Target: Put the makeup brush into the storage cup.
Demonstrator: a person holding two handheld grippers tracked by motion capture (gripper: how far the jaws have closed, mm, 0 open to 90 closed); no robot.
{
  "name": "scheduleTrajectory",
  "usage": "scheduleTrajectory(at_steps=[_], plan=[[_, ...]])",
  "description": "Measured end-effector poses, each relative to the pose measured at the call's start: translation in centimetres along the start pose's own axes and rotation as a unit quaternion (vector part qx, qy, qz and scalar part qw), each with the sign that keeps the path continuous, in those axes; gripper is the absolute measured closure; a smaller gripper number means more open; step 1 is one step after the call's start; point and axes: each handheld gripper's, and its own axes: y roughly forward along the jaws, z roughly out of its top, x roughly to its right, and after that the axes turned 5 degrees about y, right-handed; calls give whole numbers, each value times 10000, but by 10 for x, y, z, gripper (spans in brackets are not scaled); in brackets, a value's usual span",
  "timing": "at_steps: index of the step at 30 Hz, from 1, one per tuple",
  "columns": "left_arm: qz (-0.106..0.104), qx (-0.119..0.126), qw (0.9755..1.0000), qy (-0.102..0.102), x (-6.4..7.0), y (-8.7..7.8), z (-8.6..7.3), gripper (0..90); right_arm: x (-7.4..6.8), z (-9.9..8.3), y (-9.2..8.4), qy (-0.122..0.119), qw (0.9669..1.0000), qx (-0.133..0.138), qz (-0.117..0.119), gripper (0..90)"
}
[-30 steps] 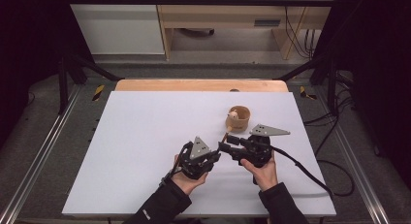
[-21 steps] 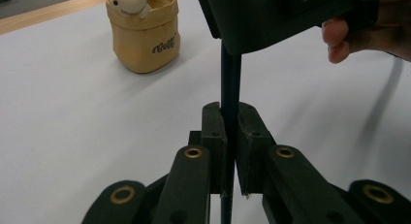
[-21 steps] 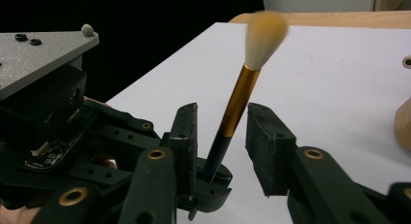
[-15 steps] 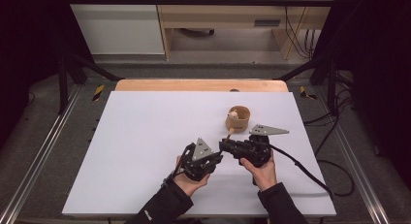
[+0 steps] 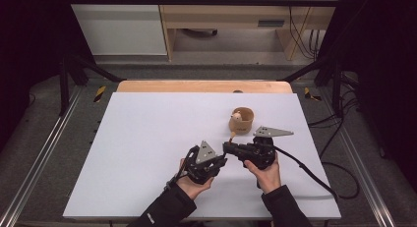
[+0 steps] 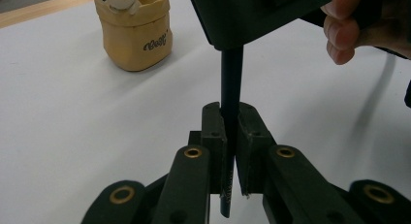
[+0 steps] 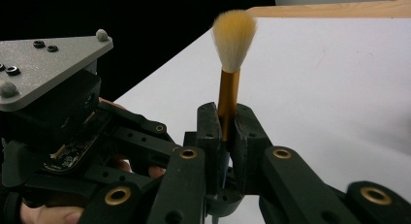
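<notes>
Both grippers now clamp one brush (image 7: 228,78): the right gripper (image 7: 224,118) has just closed its jaws on the gold ferrule, and the left gripper (image 6: 229,123) grips the black handle. Brush held above the table (image 5: 147,138), near the pouch (image 5: 241,120). Handover likely under way; left release probably next.

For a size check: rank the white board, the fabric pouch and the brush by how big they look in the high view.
1. White board, by far the largest.
2. Fabric pouch.
3. Brush, the little of it that shows past the right tool.
</notes>
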Motion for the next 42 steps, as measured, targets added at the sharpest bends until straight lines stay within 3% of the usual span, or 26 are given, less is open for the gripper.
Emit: scheduleTrajectory(at_steps=[10,16,22,32,42], plan=[[-107,45,9999,19,-3,-5,0,719,-1,1,-3,-103,9998,89,-123,835],[-122,122,9998,44,-11,-15,-1,592,1,3,-10,-208,9990,209,-323,835],[-207,185,9996,28,-20,-25,-3,519,1,5,-14,-235,9984,260,-448,834],[-108,259,9996,57,-36,-45,-12,449,4,6,-20,-272,9974,340,-583,835],[10,375,9993,39,-51,-63,-17,323,6,8,-26,-289,9965,371,-690,834]])
